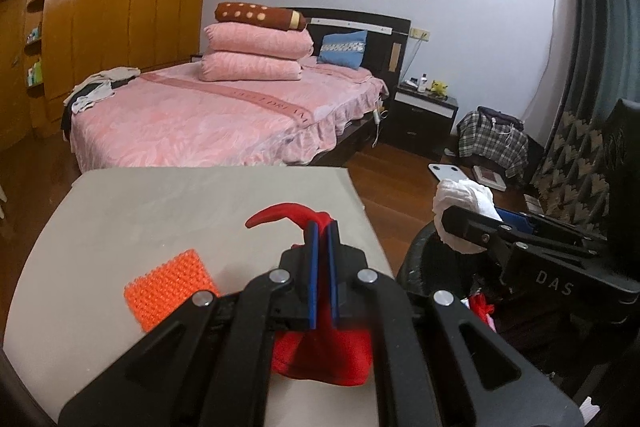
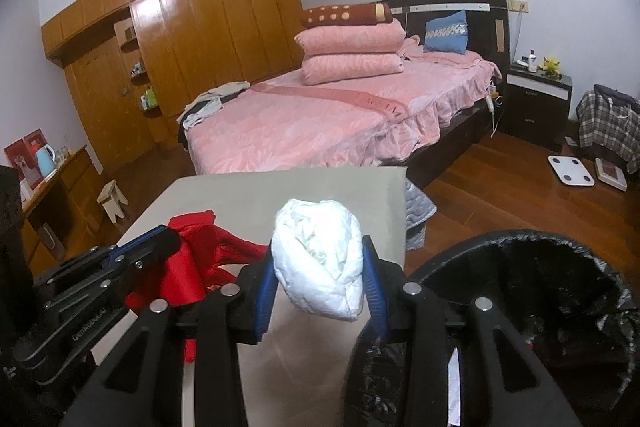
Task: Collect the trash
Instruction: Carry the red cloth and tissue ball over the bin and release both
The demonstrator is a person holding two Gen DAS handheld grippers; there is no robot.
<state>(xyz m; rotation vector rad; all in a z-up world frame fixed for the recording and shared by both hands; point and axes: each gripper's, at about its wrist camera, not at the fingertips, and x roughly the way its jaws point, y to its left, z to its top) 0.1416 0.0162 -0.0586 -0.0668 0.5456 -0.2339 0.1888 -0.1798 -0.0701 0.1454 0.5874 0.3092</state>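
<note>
My left gripper (image 1: 321, 227) is shut on a red plastic bag (image 1: 320, 359), which hangs from the fingers just above the grey table (image 1: 160, 211); it also shows in the right wrist view (image 2: 188, 267). My right gripper (image 2: 320, 259) is shut on a crumpled white paper ball (image 2: 320, 259) and holds it at the table's right edge, next to the black-lined trash bin (image 2: 520, 291). In the left wrist view the paper ball (image 1: 464, 203) sits above the bin's rim (image 1: 416, 263). An orange mesh piece (image 1: 170, 287) lies on the table left of my left gripper.
A pink bed (image 1: 208, 115) stands behind the table, with a dark nightstand (image 1: 424, 115) and a plaid bag (image 1: 492, 139) to its right. A white scale (image 2: 570, 171) lies on the wooden floor. A small stool (image 2: 112, 203) and a desk (image 2: 52, 187) stand at left.
</note>
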